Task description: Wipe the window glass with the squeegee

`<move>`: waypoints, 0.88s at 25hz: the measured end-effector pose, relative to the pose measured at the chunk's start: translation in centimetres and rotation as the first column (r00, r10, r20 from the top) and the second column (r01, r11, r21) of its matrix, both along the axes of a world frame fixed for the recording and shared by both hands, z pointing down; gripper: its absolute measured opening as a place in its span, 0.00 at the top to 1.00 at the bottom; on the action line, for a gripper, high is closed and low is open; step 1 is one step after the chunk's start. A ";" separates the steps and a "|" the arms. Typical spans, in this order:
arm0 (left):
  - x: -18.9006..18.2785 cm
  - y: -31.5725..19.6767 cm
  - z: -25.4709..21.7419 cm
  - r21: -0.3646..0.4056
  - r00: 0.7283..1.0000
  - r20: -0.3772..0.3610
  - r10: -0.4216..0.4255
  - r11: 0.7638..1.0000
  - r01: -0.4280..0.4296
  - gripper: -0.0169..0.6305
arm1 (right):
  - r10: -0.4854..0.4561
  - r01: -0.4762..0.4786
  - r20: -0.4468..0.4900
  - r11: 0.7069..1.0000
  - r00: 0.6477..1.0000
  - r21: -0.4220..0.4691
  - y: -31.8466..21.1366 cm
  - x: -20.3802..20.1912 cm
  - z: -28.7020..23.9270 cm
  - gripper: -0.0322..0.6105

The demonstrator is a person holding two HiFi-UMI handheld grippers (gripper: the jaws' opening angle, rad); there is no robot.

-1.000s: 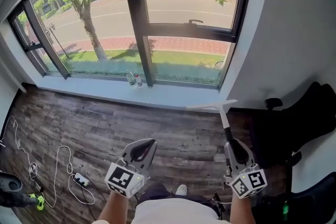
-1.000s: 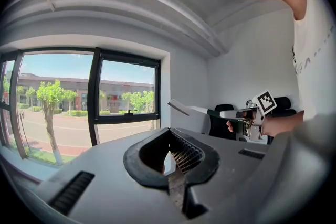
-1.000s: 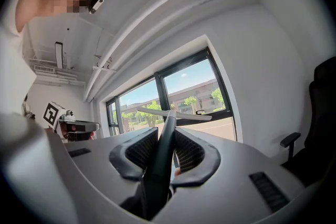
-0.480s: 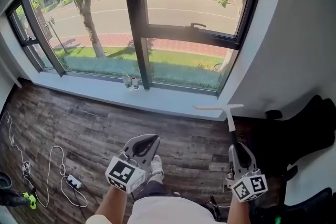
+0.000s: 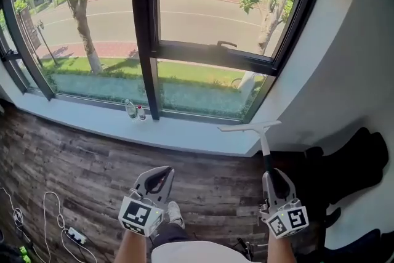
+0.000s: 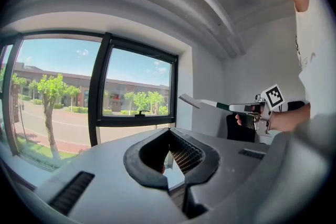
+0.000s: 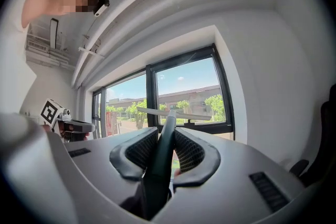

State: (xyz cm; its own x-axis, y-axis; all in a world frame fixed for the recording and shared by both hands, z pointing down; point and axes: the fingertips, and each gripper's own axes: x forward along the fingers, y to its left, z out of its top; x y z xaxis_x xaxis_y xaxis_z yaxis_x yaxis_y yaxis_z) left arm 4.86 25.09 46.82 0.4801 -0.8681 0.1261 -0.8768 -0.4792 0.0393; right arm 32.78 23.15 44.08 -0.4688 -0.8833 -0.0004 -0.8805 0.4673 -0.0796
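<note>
Squeegee (image 5: 266, 156) clamped in the right gripper (image 5: 271, 177), held short of the window glass (image 5: 212, 12).

In the right gripper view, the ribbed pads (image 7: 191, 152) press on both sides of the dark handle. Beyond the fingertips the shaft runs forward to a pale crossbar blade, which hangs above the window sill (image 5: 184, 135), lower than the pane and apart from it. Just left of that gripper, the left gripper (image 5: 157, 177) has its tips closed together on nothing. This looks like the approach step, with wiping not yet begun. The next move likely calls for lifting the blade to the top of the pane, laying its edge flat against the glass, then drawing it down with even pressure.
</note>
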 end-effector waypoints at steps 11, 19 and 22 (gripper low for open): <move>-9.0 -13.5 -0.6 0.000 0.998 -0.015 0.057 0.998 -0.057 0.95 | -0.009 0.009 0.004 1.000 1.000 -0.016 -13.4 -11.4 -1.0 0.79; -8.8 -18.0 -0.7 -0.011 0.994 -0.042 0.105 0.994 -0.105 0.95 | 0.054 -0.054 -0.017 0.998 0.998 -0.013 -17.4 -10.8 -1.8 0.79; -9.0 -20.7 -1.0 0.009 0.994 -0.028 0.110 0.994 -0.110 0.95 | 0.051 -0.051 -0.014 0.999 0.999 0.000 -19.9 -11.0 -2.2 0.79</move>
State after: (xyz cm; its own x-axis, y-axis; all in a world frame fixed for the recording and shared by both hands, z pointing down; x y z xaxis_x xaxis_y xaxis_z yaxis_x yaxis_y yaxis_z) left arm -4.19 4.37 45.78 0.5757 -0.8110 0.1043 -0.8176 -0.5727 0.0597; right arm 21.78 3.21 41.89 -0.4228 -0.9062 0.0067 -0.9043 0.4215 -0.0672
